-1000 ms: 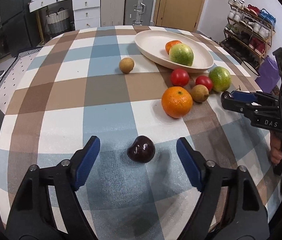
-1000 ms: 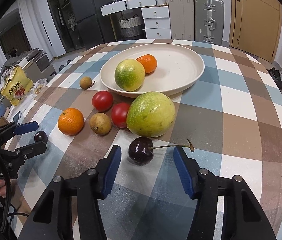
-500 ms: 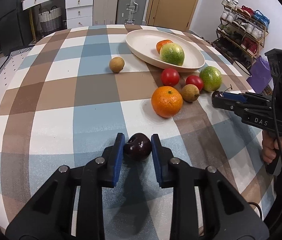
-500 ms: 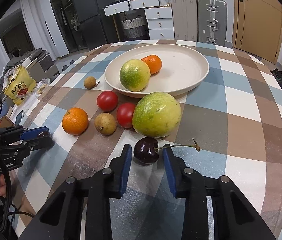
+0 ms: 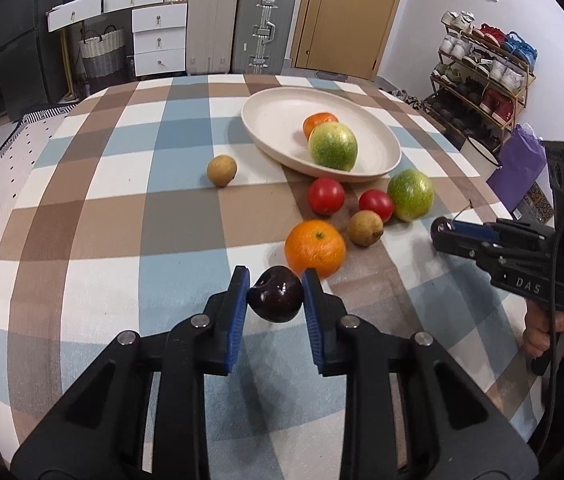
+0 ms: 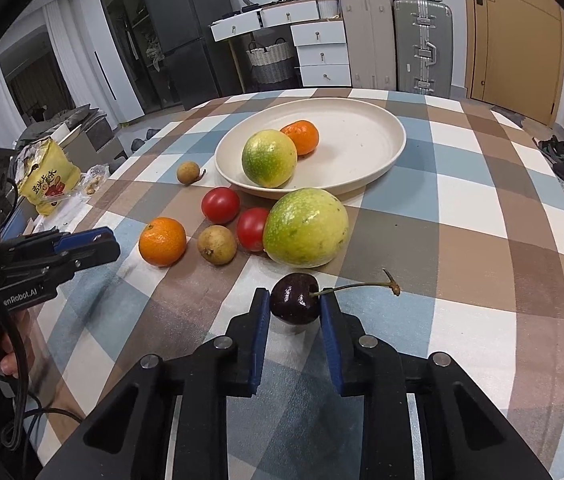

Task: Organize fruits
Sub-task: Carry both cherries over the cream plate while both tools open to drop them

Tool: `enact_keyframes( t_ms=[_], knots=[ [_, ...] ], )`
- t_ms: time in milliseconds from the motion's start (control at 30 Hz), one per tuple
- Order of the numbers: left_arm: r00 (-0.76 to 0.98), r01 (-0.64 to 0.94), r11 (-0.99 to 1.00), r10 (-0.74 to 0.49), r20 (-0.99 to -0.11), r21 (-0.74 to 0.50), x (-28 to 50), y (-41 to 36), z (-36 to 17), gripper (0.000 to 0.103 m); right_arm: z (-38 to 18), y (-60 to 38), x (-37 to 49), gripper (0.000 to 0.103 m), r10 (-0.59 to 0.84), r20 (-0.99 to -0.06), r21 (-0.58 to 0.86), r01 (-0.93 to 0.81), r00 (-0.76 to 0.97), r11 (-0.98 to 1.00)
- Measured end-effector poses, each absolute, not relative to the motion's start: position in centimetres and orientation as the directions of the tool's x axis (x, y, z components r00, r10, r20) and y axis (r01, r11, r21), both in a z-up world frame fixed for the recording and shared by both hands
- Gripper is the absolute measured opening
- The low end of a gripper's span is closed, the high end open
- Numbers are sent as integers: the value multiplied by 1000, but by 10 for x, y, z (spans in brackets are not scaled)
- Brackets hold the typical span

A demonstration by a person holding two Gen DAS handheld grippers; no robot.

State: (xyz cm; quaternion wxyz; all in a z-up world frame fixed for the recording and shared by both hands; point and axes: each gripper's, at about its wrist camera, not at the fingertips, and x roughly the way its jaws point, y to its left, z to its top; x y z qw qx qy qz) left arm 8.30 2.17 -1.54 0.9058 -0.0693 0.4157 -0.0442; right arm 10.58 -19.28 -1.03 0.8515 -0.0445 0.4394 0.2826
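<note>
My left gripper (image 5: 276, 290) is shut on a dark stemless cherry (image 5: 276, 294), lifted just above the checked tablecloth. My right gripper (image 6: 294, 300) is shut on a dark cherry with a long stem (image 6: 293, 298), raised slightly off the cloth. A cream plate (image 5: 278, 120) at the far middle holds a small orange (image 5: 317, 122) and a green-yellow fruit (image 5: 333, 146). On the cloth lie an orange (image 5: 314, 248), two red tomatoes (image 5: 325, 196), a second green fruit (image 5: 409, 195) and two brown longans (image 5: 222, 170).
The right gripper also shows at the right edge of the left wrist view (image 5: 441, 230). The left gripper also shows at the left of the right wrist view (image 6: 110, 240). A yellow snack bag (image 6: 48, 178) lies beyond the table's left edge. A shoe rack (image 5: 481, 76) stands past its right.
Both grippers closed from open onto their cherries and have lifted them slightly off the cloth. The other fruits have not moved.
</note>
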Motion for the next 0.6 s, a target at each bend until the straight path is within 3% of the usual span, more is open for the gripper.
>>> enact_keyframes(
  t_ms=[600],
  knots=[
    [713,59,987,-148,-685,-152,123,10,23,24,36,-204,114,25,513,-688,220,-526,513,821]
  ],
)
